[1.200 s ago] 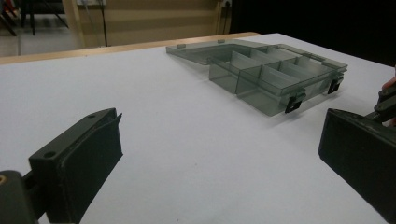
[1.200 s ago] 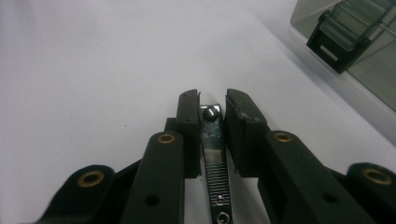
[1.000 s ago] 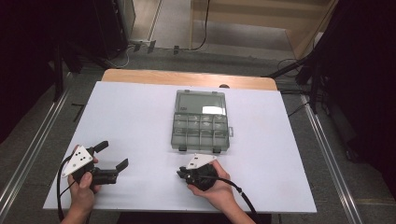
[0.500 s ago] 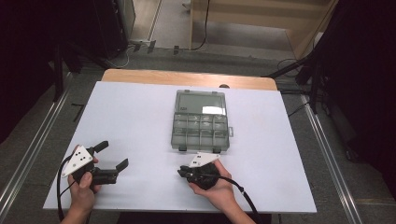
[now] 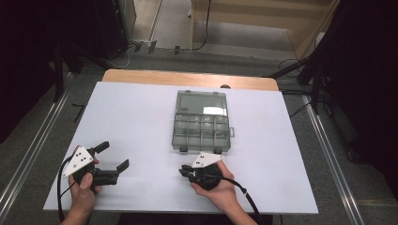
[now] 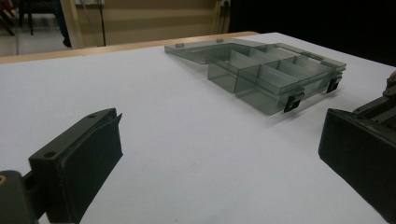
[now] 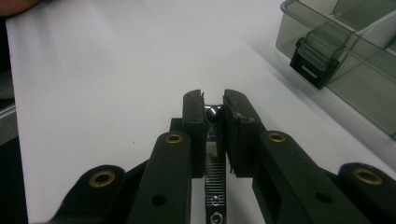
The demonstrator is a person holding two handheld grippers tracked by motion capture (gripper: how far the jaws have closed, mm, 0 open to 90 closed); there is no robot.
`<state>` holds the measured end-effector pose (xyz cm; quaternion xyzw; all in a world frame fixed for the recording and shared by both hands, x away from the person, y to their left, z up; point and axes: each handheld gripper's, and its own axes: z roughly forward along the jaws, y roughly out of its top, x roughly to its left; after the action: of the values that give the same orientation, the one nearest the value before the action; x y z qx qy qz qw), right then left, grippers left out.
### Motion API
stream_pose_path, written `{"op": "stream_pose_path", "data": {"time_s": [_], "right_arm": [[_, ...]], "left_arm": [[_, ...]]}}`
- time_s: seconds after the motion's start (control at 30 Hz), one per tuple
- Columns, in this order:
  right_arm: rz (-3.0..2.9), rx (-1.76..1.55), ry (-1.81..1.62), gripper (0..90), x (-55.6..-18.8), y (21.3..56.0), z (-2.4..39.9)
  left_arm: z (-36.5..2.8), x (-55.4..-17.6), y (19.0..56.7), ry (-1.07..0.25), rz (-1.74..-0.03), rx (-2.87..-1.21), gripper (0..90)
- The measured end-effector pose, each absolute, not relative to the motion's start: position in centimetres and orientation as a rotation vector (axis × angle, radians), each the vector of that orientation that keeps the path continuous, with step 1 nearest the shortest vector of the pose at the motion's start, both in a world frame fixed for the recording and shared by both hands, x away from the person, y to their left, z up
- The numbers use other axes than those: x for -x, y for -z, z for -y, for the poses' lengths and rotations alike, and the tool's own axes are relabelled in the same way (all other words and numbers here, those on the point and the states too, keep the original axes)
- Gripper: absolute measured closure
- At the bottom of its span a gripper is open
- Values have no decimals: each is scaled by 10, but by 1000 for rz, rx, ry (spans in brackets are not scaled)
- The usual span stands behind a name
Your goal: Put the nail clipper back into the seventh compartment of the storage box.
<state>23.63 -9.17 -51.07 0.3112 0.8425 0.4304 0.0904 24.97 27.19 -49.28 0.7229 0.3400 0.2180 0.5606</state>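
Organizer box (image 5: pixel 202 126) looked like smoky translucent plastic, glossy, with black plastic latches (image 7: pixel 314 62); counter (image 5: pixel 141 117) was matt white, smooth, wood edge at the far side; right gripper (image 7: pixel 214 108) matt black plastic, clamping a shiny chrome metal clipper (image 7: pixel 213 154).

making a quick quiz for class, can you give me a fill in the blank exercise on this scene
1. The right hand-held gripper is shut on a small shiny ____ object.
2. The left hand-held gripper has its jaws ____, with nothing between them.
3. The lid of the grey compartment box lies ____.
4. The box rests on a ____ table.

Missing words: metal; open; open; white
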Motion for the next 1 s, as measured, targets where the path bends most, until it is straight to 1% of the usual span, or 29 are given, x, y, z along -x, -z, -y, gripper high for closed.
{"op": "stream_pose_path", "data": {"time_s": [1.0], "right_arm": [[-2401,-963,-1355,815,-239,493,110]], "left_arm": [[-272,-250,493,-515,-797,-1711,0]]}}
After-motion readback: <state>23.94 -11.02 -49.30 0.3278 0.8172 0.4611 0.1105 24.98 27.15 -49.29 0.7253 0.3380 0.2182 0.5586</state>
